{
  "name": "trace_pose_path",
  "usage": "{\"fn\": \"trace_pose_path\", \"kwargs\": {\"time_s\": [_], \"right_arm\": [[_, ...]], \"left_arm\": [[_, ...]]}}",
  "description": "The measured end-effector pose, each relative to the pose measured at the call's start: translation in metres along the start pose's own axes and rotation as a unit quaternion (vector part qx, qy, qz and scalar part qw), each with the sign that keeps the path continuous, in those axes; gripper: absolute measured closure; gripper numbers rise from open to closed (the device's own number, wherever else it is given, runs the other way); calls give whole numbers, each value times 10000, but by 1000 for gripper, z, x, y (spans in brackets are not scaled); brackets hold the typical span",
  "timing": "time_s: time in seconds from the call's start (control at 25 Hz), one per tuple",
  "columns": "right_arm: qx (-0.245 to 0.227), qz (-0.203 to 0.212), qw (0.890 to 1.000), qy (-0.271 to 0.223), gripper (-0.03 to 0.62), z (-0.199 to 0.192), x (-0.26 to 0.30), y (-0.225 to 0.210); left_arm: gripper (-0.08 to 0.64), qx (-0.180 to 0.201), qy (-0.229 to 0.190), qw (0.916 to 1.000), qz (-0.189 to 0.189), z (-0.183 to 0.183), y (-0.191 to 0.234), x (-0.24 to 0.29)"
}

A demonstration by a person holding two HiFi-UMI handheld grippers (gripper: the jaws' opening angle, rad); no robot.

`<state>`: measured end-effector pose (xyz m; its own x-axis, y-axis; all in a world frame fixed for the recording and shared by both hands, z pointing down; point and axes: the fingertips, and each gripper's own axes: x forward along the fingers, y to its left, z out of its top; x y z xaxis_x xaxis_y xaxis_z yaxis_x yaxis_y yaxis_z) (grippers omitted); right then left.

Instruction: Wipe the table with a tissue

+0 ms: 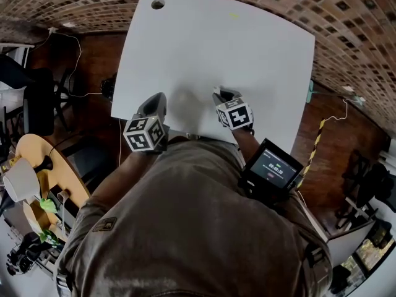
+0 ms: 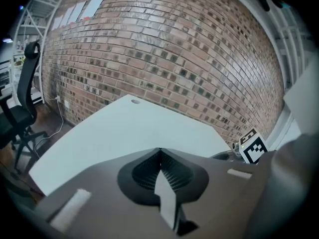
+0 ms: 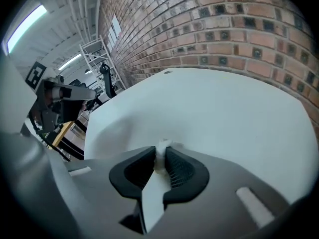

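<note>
Tissue (image 3: 161, 156), seemingly a small white wad, is pinched between the right gripper's (image 3: 160, 146) closed jaws at the white table's (image 1: 216, 54) lower edge. The left gripper's (image 2: 159, 151) jaws are pressed together, empty.

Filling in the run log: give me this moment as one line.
left claw: shut, empty | right claw: shut on tissue | both at near edge of table

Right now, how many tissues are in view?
1: a small white crumpled tissue pinched by the right gripper, at the near edge of the white table. The left gripper is shut and empty.
</note>
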<state>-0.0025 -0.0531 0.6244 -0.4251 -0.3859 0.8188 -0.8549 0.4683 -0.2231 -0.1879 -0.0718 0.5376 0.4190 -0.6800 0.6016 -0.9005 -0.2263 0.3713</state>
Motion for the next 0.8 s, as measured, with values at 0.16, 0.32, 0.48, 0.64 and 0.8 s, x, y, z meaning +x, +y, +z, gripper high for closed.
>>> {"fn": "trace_pose_path", "kwargs": {"time_s": [0.16,0.32,0.48,0.64,0.8], "right_arm": [[-199,221,9996,39,520,-4,5,28],[-85,140,9999,15,520,-6,3,23],[217,-247,9994,-40,520,-13,-11,-3],[585,-625,9960,-260,520,-19,-35,-27],[968,-853,9879,-861,520,-19,-74,-29]], "left_arm": [[558,24,-32,10000,-28,0,1,-4],[558,59,-51,9999,-111,1,-1,-5],[558,107,-19,9997,-237,0,-4,-2],[558,155,26,9989,-448,-4,-13,6],[558,260,65,9969,-745,-12,-31,7]]}}
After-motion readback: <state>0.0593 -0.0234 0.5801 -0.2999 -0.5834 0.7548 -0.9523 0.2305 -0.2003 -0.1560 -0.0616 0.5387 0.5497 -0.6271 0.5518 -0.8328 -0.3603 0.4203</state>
